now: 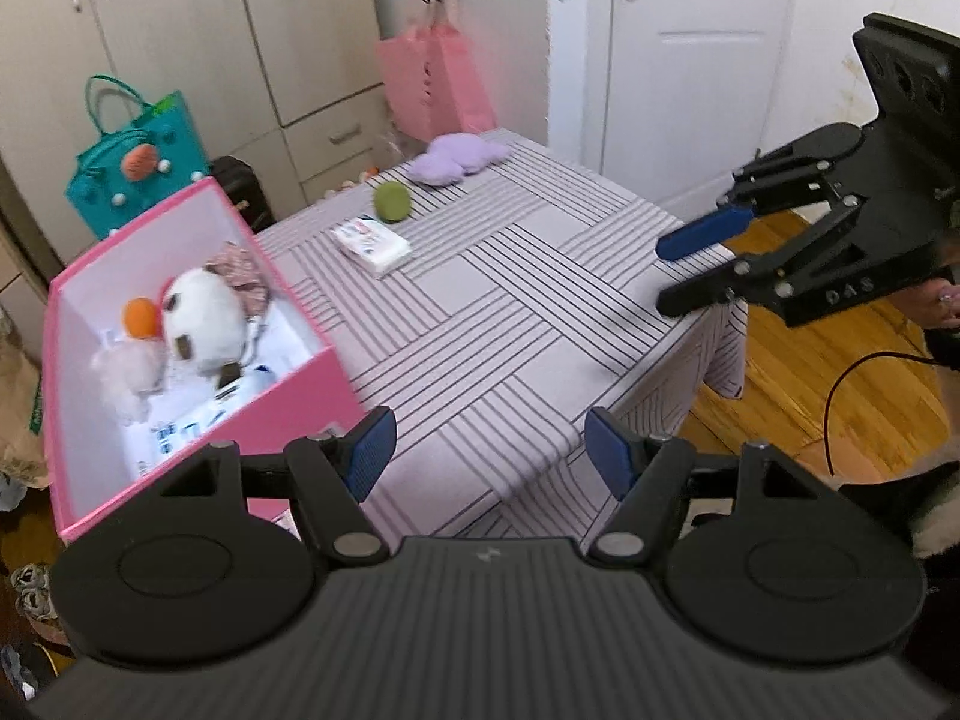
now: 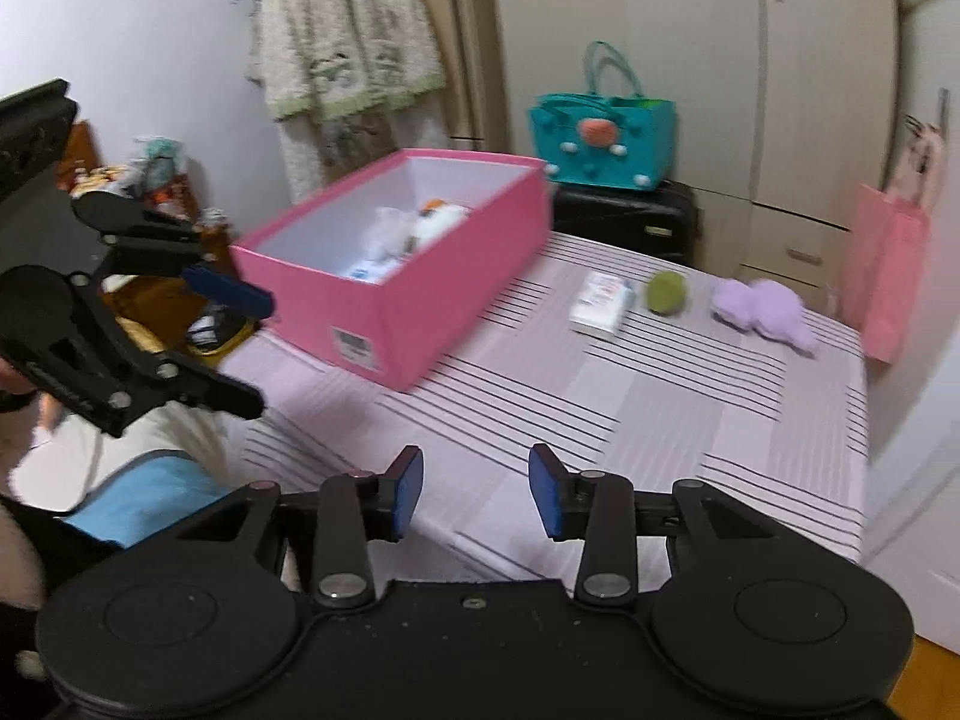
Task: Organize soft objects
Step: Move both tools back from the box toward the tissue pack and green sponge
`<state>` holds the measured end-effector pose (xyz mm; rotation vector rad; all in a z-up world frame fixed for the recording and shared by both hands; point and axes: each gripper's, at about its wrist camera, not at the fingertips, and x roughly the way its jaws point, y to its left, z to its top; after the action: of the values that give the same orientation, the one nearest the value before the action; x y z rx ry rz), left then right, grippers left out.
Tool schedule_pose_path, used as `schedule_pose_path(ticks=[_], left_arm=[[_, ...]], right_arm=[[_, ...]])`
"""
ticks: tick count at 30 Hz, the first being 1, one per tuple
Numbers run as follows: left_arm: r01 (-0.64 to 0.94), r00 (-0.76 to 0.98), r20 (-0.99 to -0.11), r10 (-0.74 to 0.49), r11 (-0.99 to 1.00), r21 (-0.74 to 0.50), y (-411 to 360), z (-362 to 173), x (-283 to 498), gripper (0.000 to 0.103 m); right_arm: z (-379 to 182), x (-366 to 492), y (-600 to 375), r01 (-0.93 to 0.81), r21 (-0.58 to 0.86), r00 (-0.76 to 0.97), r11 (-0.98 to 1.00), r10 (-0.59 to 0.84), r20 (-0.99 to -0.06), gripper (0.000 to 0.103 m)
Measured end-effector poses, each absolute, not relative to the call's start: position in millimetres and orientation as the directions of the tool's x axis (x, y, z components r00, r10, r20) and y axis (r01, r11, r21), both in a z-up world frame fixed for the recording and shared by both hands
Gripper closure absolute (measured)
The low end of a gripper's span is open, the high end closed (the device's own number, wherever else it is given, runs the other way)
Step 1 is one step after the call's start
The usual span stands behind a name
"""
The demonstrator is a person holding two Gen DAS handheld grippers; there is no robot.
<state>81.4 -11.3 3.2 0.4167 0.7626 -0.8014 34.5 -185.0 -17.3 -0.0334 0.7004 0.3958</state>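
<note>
Two near wrist views angled down across one shared striped table (image 1: 510,312), opposite sides.

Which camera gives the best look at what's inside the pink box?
The left wrist view: it looks down into the pink box, showing a white plush, an orange ball and packets. The right wrist view sees the box from the side, its contents mostly hidden and blurred.

The toys in the box (image 2: 390,294) were blurred in the right wrist view; its near wall hid the lower contents. The tissue pack (image 1: 372,246) print was unreadable. The frame edge cut off the person's hand (image 1: 945,306).
</note>
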Motion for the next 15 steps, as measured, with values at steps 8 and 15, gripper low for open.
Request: schedule_pose_path(ticks=[8,15], left_arm=[[0.785,0.524,-0.676,-0.518,0.602,0.147,-57,-7,81,0.034],[0.773,0.558,-0.606,-0.567,0.621,0.131,-86,-2,99,0.034]], right_arm=[[-32,53,-225,-0.277,0.160,0.741,0.947,0.317,-0.592,0.058],[-35,82,-248,-0.268,0.162,0.787,0.950,0.313,-0.531,0.058]])
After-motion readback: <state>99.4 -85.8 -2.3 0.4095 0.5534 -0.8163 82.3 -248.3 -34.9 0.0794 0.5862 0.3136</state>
